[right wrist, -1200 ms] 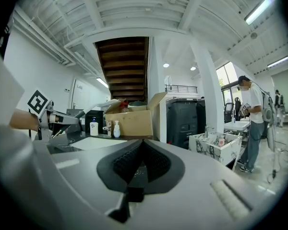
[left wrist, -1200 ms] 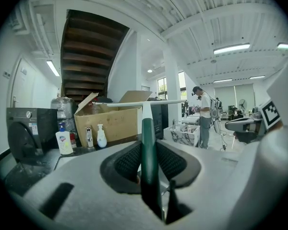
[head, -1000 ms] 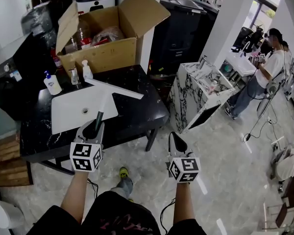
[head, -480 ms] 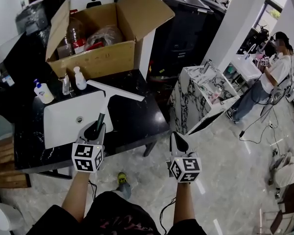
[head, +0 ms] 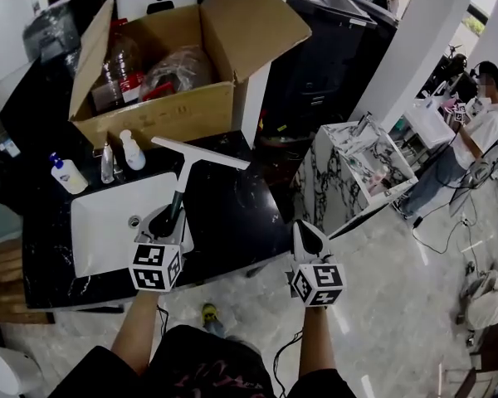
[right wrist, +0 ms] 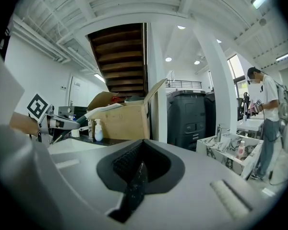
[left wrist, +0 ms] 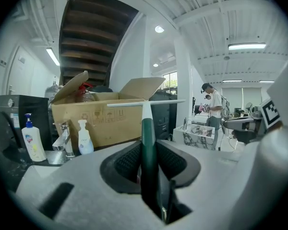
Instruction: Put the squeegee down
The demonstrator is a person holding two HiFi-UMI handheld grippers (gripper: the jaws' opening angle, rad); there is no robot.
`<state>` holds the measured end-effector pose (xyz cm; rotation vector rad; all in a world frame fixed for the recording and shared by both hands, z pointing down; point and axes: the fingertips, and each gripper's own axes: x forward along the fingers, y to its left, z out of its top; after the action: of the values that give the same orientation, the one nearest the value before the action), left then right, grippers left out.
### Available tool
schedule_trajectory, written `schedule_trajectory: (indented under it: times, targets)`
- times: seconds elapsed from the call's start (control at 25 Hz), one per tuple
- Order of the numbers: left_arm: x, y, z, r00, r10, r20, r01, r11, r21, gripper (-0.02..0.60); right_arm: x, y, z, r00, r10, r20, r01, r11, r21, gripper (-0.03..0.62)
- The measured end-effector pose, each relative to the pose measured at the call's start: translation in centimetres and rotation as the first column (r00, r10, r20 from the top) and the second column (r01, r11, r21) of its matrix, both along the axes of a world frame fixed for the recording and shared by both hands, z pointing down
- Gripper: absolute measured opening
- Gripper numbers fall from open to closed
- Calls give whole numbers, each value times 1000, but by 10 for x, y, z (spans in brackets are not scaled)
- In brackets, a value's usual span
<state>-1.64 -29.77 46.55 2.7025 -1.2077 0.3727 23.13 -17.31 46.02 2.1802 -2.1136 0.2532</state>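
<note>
The left tongs [head: 164, 220] were clenched on the squeegee [head: 182, 178]. In the left gripper view the dark green handle [left wrist: 147, 128] ran straight out between the two pads of the left tongs [left wrist: 148, 153], and both pads pressed on it. Beyond the tips the handle turned white and ended in a long pale blade [head: 201, 152], which lay crosswise ahead of the left tongs. The blade hung over the black desk [head: 232, 206]; whether it touched the desk could not be told.

Under and to the left of the left tongs sat a white sink [head: 100, 226] set into the desk. Ahead and to the left of them, at the sink's far edge, stood a pump bottle with a blue top [head: 68, 175], a metal tap [head: 107, 164] and a small white bottle [head: 133, 152]. Past the blade stood an open cardboard box [head: 170, 114] with bottles and bags inside.

The right tongs [head: 305, 235] hung over the pale floor [head: 382, 305], just off the desk's near right corner and well apart from the squeegee. In the right gripper view the right tongs [right wrist: 137, 172] were clenched on nothing, pads together. Ahead of them and to the right stood a marble-patterned cabinet [head: 361, 172], and further right a person in a white shirt [head: 481, 131].
</note>
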Motion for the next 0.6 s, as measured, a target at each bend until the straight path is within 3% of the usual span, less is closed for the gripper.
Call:
schedule_trajectory:
  times: [0.6]
  targets:
    - [10, -35, -6, 994, -106, -5, 105, 994, -15, 101, 12, -75, -13, 990, -140, -4, 140, 990, 27, 14]
